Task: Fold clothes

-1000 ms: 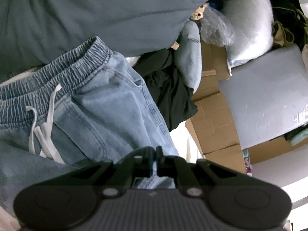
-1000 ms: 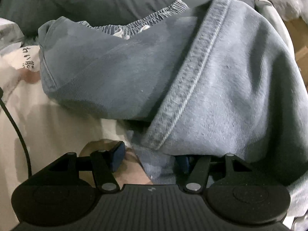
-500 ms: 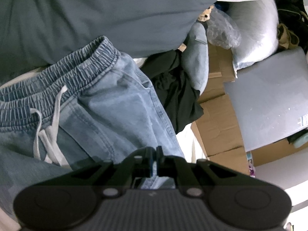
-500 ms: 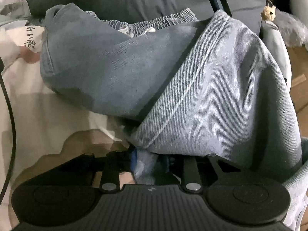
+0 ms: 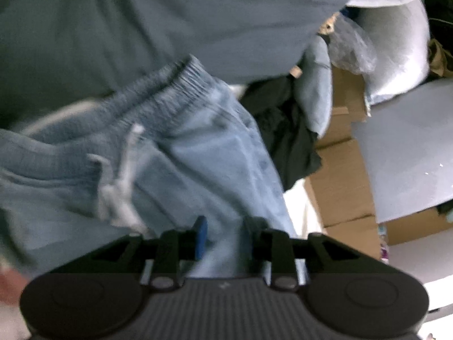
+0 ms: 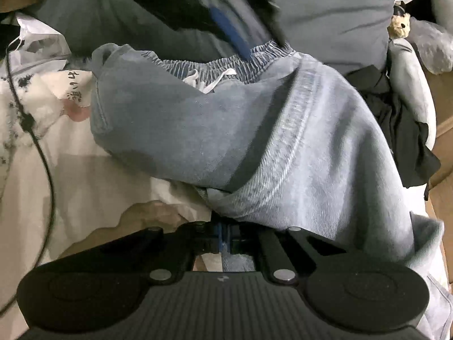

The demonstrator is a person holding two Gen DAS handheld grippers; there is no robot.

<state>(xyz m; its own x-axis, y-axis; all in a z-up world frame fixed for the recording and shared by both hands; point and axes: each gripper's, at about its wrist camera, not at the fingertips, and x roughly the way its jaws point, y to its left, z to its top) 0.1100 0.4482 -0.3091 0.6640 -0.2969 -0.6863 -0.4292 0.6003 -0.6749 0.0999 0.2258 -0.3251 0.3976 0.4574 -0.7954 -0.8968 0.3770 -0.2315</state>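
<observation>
Left wrist view. Motion-blurred throughout.
- Left tool [image 5: 223, 236]: jaws opening, a narrow gap between the blue pads; pale denim lies in the gap, pads not pressing on it. Fingertips partly hidden behind the black housing.
- Denim trousers [image 5: 198, 153]: light blue, elastic waistband uppermost, spread from the left edge to the centre; lower part cut off by the tool body. White drawstring [image 5: 119, 187] smeared by blur, ends indistinct.
- Grey-blue fabric [image 5: 170, 22]: large mass filling the upper half; whether bedding or a garment cannot be told.
- Black garment [image 5: 286, 130]: crumpled, just beside the trousers on the right, its top tucked under other cloth.
- Cardboard boxes [image 5: 339, 175] and a grey sheet [image 5: 410, 153] at right, both cut by the frame edge.
- Clear plastic bag [image 5: 351, 45], contents unreadable.

Right wrist view.
- Right tool [image 6: 225, 239]: pads closed together, pinching a fold of the denim trousers [image 6: 311, 147] at its lower edge; the pinched part is mostly hidden beneath the overhanging cloth.
- Trousers lie on a pale printed bed cover [image 6: 85, 187], one layer folded over, a stitched hem band running diagonally; waistband and drawstring [image 6: 211, 80] show at the far end.
- Left tool [image 6: 240, 36]: a blurred dark shape with a blue streak above the waistband; jaw state not readable here.
- Black cable [image 6: 42, 153] crosses the cover at left.
- Printed characters [image 6: 72, 85] on the cover, partly covered by the denim.
</observation>
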